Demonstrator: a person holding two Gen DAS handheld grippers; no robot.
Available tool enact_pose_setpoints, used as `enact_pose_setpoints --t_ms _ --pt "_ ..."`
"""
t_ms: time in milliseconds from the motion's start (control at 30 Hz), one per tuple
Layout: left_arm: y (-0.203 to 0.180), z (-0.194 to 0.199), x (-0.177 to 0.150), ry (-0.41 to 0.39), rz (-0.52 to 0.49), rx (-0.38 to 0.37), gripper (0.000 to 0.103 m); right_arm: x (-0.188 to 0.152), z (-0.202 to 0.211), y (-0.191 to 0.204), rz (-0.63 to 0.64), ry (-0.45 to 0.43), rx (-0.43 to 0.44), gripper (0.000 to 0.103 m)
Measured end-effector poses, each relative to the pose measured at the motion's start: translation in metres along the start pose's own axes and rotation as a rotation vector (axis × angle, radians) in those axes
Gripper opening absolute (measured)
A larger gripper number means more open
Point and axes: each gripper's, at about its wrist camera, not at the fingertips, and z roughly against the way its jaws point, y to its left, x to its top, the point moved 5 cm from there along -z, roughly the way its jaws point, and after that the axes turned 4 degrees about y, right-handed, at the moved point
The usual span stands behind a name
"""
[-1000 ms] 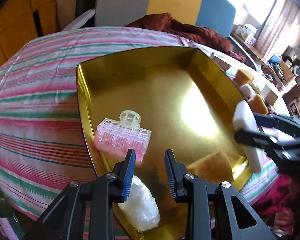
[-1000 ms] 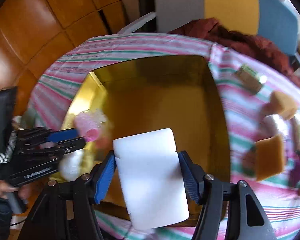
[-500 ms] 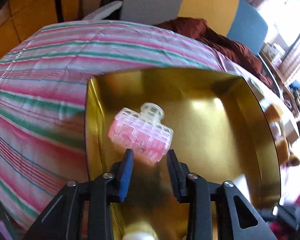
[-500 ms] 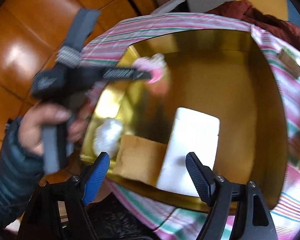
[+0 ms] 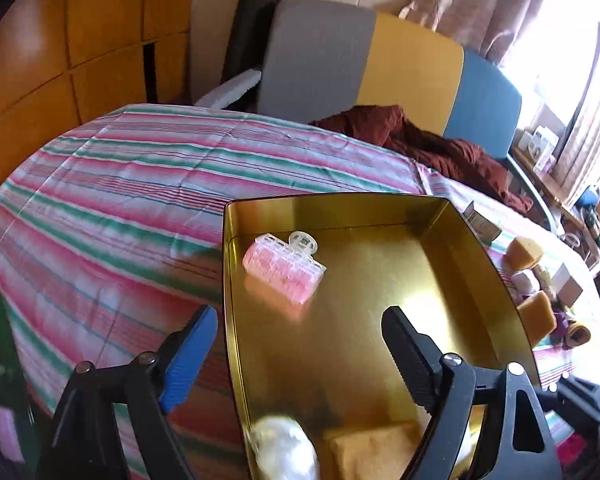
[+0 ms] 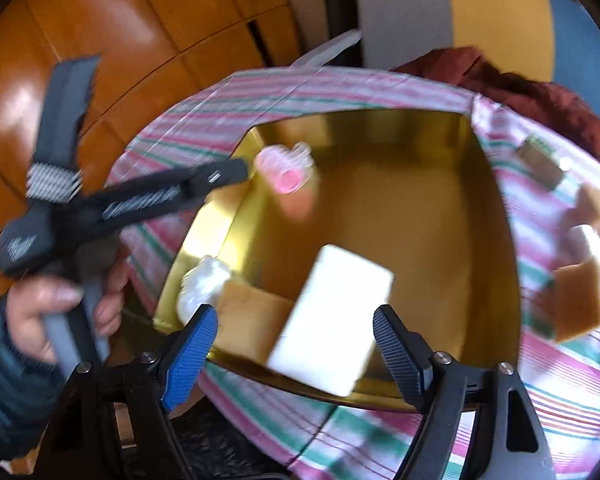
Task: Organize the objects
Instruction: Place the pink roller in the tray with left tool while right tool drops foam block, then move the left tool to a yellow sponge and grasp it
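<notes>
Left tongs [image 5: 296,330] spread wide, holding nothing, straddling left wall of gold tray [image 5: 230,320]. Pink hair roller [image 5: 283,267] lies in tray's far left corner, ahead of them. Right tongs [image 6: 296,330] wide, empty; white block [image 6: 332,320] lies between their tips, in tray's near end beside tan sponge [image 6: 252,320].

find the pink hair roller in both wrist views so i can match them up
Left wrist: pink hair roller lies in the far left corner of the gold tray, above the open fingers.
Right wrist: pink hair roller sits upper left in the gold tray, blurred.
Shared landmark: the tan sponge at the tray's near edge.
</notes>
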Motion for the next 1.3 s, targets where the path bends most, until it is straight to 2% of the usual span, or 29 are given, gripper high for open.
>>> enact_pose_setpoints --t_ms 133,300,500,667,933,1300 --pt "-0.006 0.015 -0.009 -0.032 0.000 -0.001 0.085 -0.002 0.011 -0.006 -0.008 -0.055 -0.076 0.084" --pt "-0.019 0.029 -0.020 -0.069 -0.049 0.014 0.086 -0.004 0.021 -0.017 -0.050 -0.102 -0.113 0.085" --pt "-0.037 0.029 -0.029 -0.057 -0.085 -0.007 0.086 -0.011 0.034 -0.040 -0.120 -0.136 -0.141 0.085" --pt "-0.058 0.032 -0.034 -0.056 -0.139 -0.027 0.086 -0.024 0.047 -0.075 -0.203 -0.141 -0.196 0.085" --pt "-0.100 0.030 -0.041 -0.031 -0.248 -0.067 0.086 -0.057 0.085 -0.161 -0.347 -0.119 -0.365 0.085" --pt "-0.172 0.031 -0.040 -0.039 -0.404 -0.139 0.086 -0.090 0.169 -0.289 -0.588 -0.169 -0.577 0.085"
